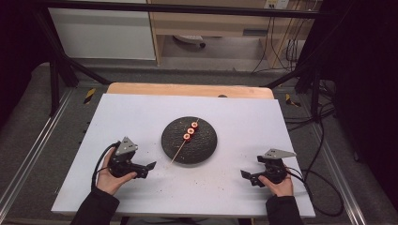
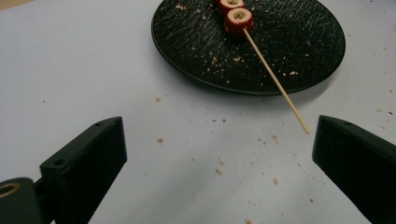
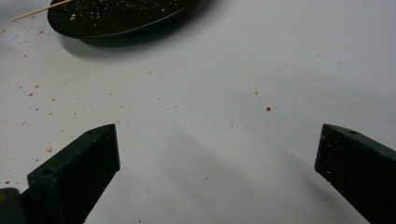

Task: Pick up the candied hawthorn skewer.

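The plate (image 2: 299, 51) looks dark and rough, its ridged face faintly glossy. On it lies a pale wooden skewer (image 2: 275, 81) (smooth, matt). Around the plate, the white table (image 1: 141, 117) is matt, speckled with crumbs (image 2: 219, 161).

plate (image 3: 116, 18) cut off at top, third red ring (image 2: 217, 1) cropped

The left hand (image 1: 111, 177) is holding the left gripper (image 1: 149, 167) with its jaws spread wide. The right hand (image 1: 278, 183) is holding the right gripper (image 1: 246, 175), jaws wide apart too.
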Available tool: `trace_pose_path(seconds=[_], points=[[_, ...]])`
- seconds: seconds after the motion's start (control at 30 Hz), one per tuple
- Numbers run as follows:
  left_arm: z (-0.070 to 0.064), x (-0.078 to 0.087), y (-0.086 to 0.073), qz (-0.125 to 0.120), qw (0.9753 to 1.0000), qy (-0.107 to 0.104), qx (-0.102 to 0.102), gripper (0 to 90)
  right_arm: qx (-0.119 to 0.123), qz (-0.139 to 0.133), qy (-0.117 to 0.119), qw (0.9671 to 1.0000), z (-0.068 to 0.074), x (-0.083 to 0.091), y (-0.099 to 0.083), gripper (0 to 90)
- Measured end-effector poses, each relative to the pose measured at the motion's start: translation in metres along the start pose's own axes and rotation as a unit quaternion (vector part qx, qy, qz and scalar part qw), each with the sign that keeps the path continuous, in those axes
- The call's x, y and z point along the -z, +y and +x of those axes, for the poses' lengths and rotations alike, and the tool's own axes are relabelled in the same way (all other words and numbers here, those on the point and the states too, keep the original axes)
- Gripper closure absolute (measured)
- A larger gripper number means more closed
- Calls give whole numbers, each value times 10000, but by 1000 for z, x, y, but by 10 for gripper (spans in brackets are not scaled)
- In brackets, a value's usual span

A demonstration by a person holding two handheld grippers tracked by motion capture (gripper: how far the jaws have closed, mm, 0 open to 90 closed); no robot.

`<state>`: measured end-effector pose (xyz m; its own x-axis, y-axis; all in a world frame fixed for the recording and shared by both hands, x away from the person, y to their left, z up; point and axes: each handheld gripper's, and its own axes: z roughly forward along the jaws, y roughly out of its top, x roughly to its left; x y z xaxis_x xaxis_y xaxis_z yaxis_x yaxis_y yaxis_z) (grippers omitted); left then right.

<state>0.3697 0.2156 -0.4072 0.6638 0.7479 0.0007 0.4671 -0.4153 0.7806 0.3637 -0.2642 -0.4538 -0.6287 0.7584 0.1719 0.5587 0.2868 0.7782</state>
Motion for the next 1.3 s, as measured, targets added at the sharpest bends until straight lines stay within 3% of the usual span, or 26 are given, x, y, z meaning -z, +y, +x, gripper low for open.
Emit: trace_pose_path(seconds=[0.37,0.73,1.1,1.3], points=[[-15,-24,27,227,9997,6,38,49,15,34,2,10000,0,0,0,8],[-25,-45,44,522,9986,25,61,100,29,36,1,10000,0,-1,0,8],[-33,-66,55,765,9970,87,12,259,16,60,7,10000,-1,-1,0,9],[-37,-76,61,897,9959,120,79,399,23,70,7,10000,-1,-2,0,9]])
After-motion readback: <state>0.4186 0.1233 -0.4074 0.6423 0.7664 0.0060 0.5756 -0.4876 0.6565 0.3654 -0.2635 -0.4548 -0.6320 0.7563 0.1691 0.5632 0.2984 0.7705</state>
